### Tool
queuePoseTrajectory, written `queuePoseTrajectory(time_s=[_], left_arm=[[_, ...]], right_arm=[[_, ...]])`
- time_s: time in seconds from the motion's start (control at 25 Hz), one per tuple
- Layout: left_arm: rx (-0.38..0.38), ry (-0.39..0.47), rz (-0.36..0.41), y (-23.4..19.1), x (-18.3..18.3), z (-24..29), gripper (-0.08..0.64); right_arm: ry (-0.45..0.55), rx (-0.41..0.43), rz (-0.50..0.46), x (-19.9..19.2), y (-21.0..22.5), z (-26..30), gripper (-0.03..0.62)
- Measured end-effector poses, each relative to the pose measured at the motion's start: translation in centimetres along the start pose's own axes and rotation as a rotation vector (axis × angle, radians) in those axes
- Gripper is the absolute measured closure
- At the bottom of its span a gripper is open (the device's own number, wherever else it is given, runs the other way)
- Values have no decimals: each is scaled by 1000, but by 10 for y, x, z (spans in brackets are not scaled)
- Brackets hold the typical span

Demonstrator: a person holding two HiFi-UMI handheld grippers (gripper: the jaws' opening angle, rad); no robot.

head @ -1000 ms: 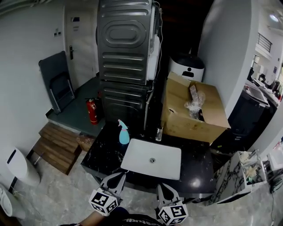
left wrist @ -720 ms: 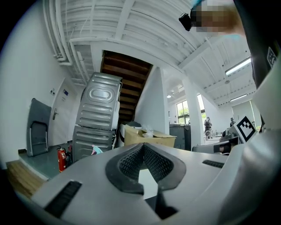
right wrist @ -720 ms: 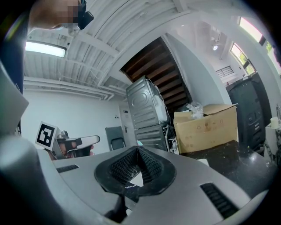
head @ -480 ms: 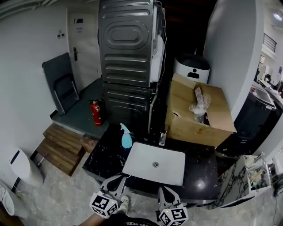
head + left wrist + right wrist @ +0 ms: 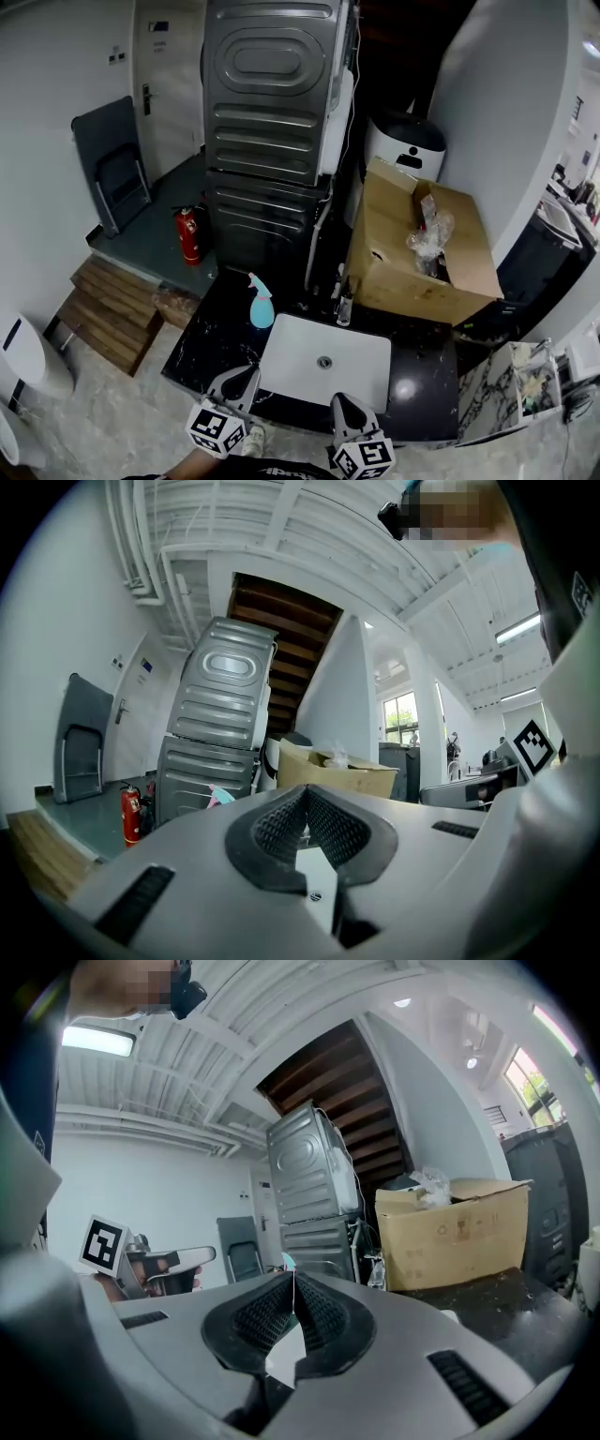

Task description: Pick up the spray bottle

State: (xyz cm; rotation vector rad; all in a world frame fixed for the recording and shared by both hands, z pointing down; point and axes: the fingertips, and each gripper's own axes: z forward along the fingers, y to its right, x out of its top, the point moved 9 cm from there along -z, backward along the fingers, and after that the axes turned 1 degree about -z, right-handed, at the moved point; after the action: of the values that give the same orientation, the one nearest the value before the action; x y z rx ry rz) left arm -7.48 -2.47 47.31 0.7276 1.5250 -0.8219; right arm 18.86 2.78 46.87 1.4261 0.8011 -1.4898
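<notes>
Spray bottle [image 5: 261, 305]: upright on black tabletop [image 5: 211, 333], far-left part, just beside left edge of white sink [image 5: 300, 347].
Left fingers [image 5: 279, 829]: pressed together, nothing between. Bottle well ahead, left of tips in left gripper view.
Right fingers [image 5: 261, 1321]: closed too, empty. Bottle's nozzle peeks just above tips, far off.
Both pairs at tabletop's near edge, well apart from bottle.

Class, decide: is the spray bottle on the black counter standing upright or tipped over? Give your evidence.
Upright: the spray bottle stands on its blue base on the black counter, its spray head on top.
</notes>
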Motion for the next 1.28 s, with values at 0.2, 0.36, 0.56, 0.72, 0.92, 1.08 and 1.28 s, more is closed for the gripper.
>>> queuePoseTrajectory(time_s=[0.2, 0.36, 0.56, 0.72, 0.92, 1.08, 1.28], left_arm=[[-12, 17, -5, -51, 7, 27, 543], [-16, 30, -11, -93, 13, 44, 543], [-28, 32, -27, -138, 16, 57, 543], [-55, 28, -25, -162, 13, 68, 543], [-85, 29, -65, -172, 7, 81, 543], [-102, 26, -47, -167, 2, 98, 541], [-131, 3, -16, -155, 1, 117, 460]], right_arm=[[10, -19, -7, 11, -7, 52, 555], [11, -29, -21, 19, -18, 92, 555], [6, -69, -25, 25, -33, 129, 555], [2, -96, -41, 25, -43, 147, 555], [-44, -129, -26, 18, -37, 150, 555], [-50, -131, -17, 16, -23, 151, 555], [-43, -122, -26, 19, -6, 151, 555]])
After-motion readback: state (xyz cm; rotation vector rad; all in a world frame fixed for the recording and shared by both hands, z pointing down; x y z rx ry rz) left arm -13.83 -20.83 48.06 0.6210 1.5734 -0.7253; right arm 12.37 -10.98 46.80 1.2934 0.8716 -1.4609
